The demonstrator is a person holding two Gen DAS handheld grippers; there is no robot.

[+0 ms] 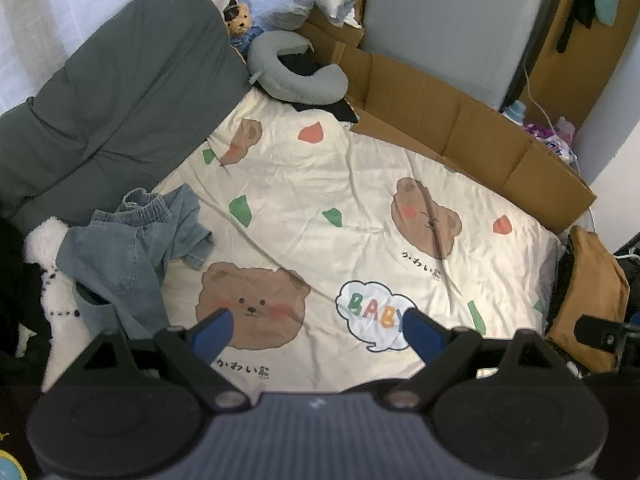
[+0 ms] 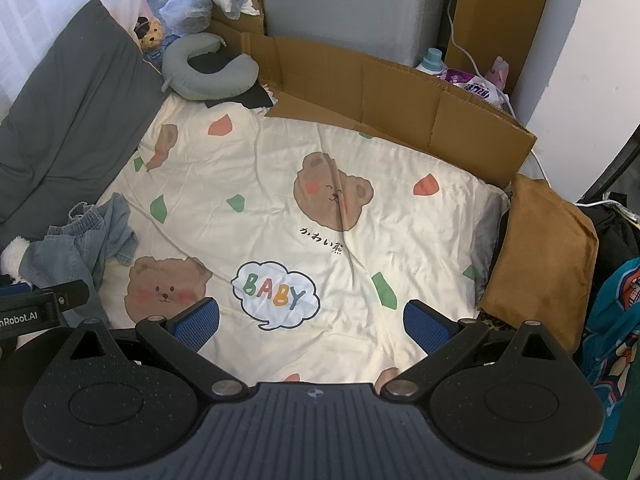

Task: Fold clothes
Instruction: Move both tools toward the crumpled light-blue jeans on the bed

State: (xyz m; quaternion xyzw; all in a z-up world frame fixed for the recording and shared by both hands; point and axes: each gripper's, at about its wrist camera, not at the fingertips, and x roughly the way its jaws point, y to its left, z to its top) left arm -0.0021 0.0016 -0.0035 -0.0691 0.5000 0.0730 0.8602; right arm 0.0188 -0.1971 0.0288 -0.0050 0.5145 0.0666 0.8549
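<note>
1. Your bedspread (image 1: 320, 208), cream with bear faces and a "BABY" bubble, fills the middle of both views and lies mostly flat with a few creases.
2. A dark grey duvet (image 1: 120, 92) is bunched along the upper left of each frame, its edge touching the bedspread.
3. A cardboard sheet (image 1: 460, 128) stands along the upper right edge of the bedspread, with a grey panel (image 1: 440, 20) behind it.
4. The jeans (image 1: 132, 252), the garment you are to fold, lie crumpled at the left edge of the bedspread, lower left in the left wrist view and mid-left in the right wrist view (image 2: 88, 240). Neither gripper touches them.
5. A brown cushion (image 2: 544, 256) sits at the right edge, just beside the bedspread.
6. A grey neck pillow (image 1: 296, 72) rests at the top, with something black in its curve; you cannot tell what it is.
7. Your left gripper (image 1: 316, 332) hovers at the bottom centre of its frame, blue pads spread wide, holding nothing.
8. Your right gripper (image 2: 312, 320) hovers likewise, jaws wide apart and empty over the bubble.
9. A small teddy (image 1: 240, 20) sits at the upper left, beside the neck pillow.
</note>
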